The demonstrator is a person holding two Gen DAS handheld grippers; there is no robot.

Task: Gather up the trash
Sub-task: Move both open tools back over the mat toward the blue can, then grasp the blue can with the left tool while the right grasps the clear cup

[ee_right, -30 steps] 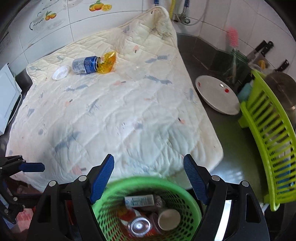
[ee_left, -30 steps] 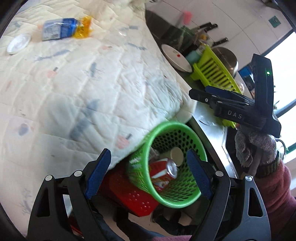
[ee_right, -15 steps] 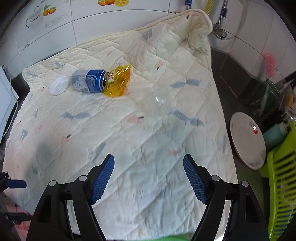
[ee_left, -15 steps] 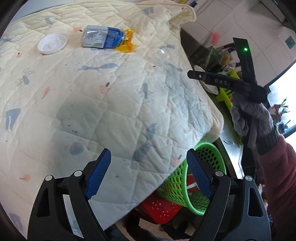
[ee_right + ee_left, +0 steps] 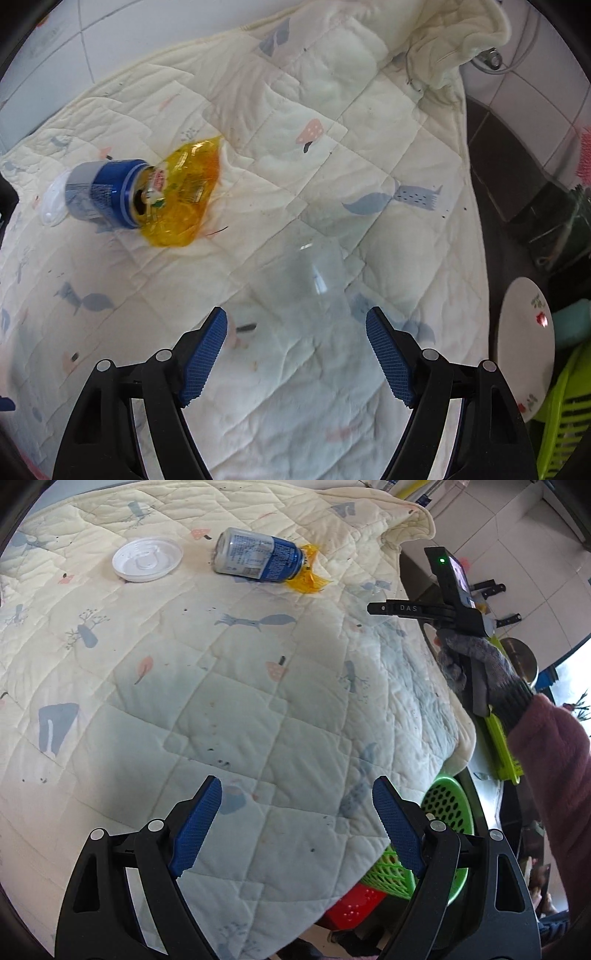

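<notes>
Quilted blanket [image 5: 332, 110] over counter; white plate [image 5: 526, 347], green rack [image 5: 561, 424] beside.

We are in a home kitchen: tiled walls [image 5: 524, 88], knives [image 5: 489, 588], plate [image 5: 526, 343], dish rack [image 5: 502, 746].

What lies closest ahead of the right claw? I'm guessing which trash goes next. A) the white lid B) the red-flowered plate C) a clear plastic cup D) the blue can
C: a clear plastic cup lies on the quilt just beyond the open right claw.
</notes>
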